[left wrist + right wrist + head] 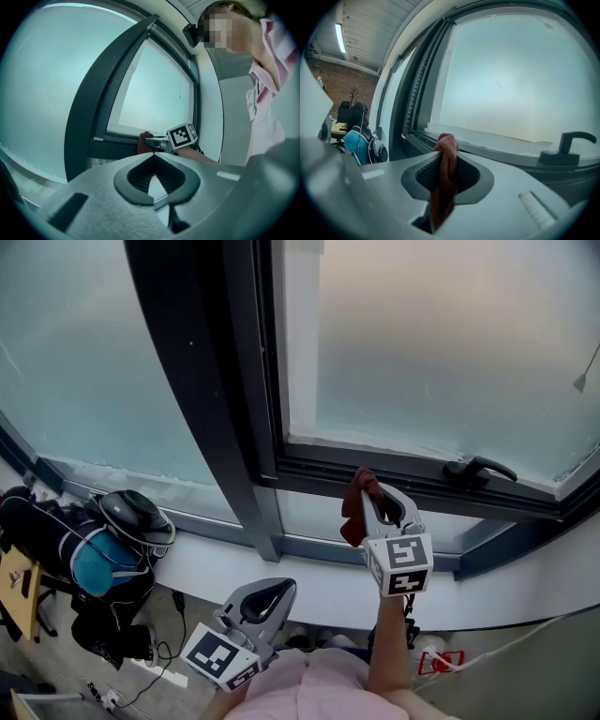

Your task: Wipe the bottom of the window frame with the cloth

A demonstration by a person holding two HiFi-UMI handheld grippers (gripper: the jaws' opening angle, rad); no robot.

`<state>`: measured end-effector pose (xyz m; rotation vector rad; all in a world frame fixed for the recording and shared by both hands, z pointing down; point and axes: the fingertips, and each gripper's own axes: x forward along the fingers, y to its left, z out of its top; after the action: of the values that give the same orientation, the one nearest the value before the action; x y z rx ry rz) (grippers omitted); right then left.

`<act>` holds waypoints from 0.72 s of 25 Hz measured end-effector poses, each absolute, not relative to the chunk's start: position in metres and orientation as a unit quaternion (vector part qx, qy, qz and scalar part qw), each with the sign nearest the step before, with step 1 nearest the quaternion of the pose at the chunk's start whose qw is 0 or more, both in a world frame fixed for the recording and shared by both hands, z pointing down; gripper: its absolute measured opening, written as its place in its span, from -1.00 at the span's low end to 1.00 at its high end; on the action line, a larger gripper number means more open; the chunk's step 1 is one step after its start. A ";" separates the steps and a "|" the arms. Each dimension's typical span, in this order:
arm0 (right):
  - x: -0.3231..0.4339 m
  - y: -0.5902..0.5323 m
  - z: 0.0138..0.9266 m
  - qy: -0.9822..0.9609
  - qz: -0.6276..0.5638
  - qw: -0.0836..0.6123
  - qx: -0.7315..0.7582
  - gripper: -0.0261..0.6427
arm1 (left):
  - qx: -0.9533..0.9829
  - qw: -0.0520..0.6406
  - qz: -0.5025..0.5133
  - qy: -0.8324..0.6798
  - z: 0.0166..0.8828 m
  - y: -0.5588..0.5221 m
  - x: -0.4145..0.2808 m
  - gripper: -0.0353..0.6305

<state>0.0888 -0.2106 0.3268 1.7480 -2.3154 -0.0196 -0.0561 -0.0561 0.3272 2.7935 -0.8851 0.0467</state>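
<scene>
At the bottom of the window frame (412,479), well to the left of the window handle (478,468), I have the right hand-held gripper (382,498) raised to the dark lower rail.

- Right hand-held gripper: jaws clamped onto the cloth (446,154). The cloth is reddish-brown and knitted. It is bunched into a knot that sticks out past the jaw tips, with the rest hanging down between the pads.
- In the head view the knot overlaps the rail on the side away from the handle. Whether it actually presses on the rail, I cannot tell.
- Handle: dark lever, lying flat along the same rail, pointing away from the cloth.
- Left hand-held gripper (265,596): held low, well below and left of the handle, away from the frame. Its own view shows the jaw tips meeting with nothing between the pads.
- The left gripper view looks up toward the handle side and catches the right gripper's marker cube with the cloth at the rail.
- White sill (216,559) runs below the frame.
- Black and blue bag (75,554) sits far left of the handle, against the sill end.
</scene>
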 end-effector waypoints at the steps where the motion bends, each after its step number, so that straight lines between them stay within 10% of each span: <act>1: 0.093 -0.209 0.327 -0.794 -0.005 0.120 0.596 -0.75 | 0.949 0.104 0.016 -0.299 0.326 -0.054 -0.049 -0.90; 18: 0.150 -0.193 0.323 -0.812 -0.026 0.095 0.575 -0.75 | 0.939 0.099 0.011 -0.328 0.327 -0.015 0.033 -0.90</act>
<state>0.1496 -0.1931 0.3233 1.7034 -2.4079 -0.0774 0.0332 -0.0151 0.3268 2.7784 -0.9696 0.0337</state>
